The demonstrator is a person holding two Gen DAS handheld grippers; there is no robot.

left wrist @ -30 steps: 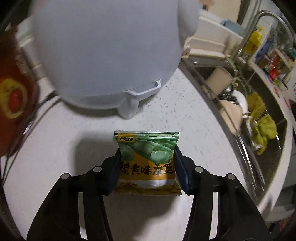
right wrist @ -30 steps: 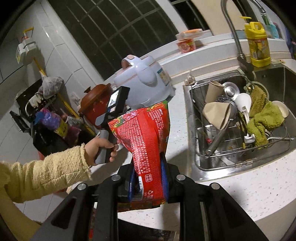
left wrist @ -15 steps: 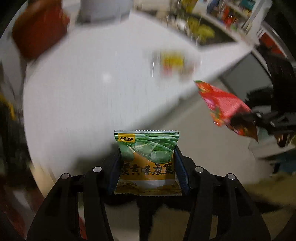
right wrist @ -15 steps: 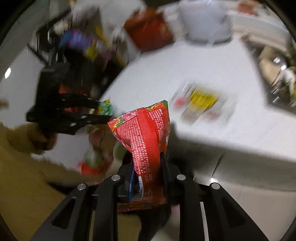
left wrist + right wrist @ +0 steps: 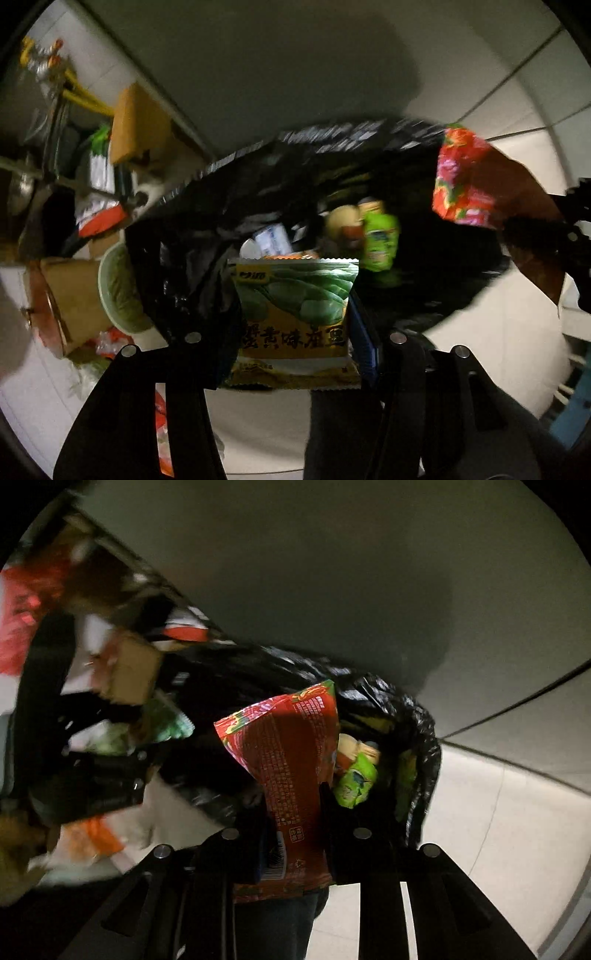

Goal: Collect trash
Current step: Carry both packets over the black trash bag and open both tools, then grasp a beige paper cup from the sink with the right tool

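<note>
While both grippers point down over the black trash bag [image 5: 207, 236], we carry a wrapper in each. Our left gripper [image 5: 293, 325] has the green-and-yellow snack packet [image 5: 295, 314] standing upright between its fingers; its jaws have just been opening, a sliver of blue pad shows at the packet's right edge, and we cannot tell whether the pads still press on it. Beyond the packet, the bag's open mouth shows rubbish already inside, among it a bright green bottle [image 5: 380, 236] lying toward the right. Our right gripper [image 5: 291, 812] has the red snack bag [image 5: 288, 753] upright between its fingers, its top reaching over the bag's near rim; these jaws have also just been opening a little, yet they stand narrow and the pads look closed against the wrapper. From the left camera, the same red snack bag [image 5: 465, 181] appears at the right, over the bag's right edge. A cardboard box [image 5: 70, 295] and a pale green bowl [image 5: 118, 288] sit on the floor left of the bag.
</note>
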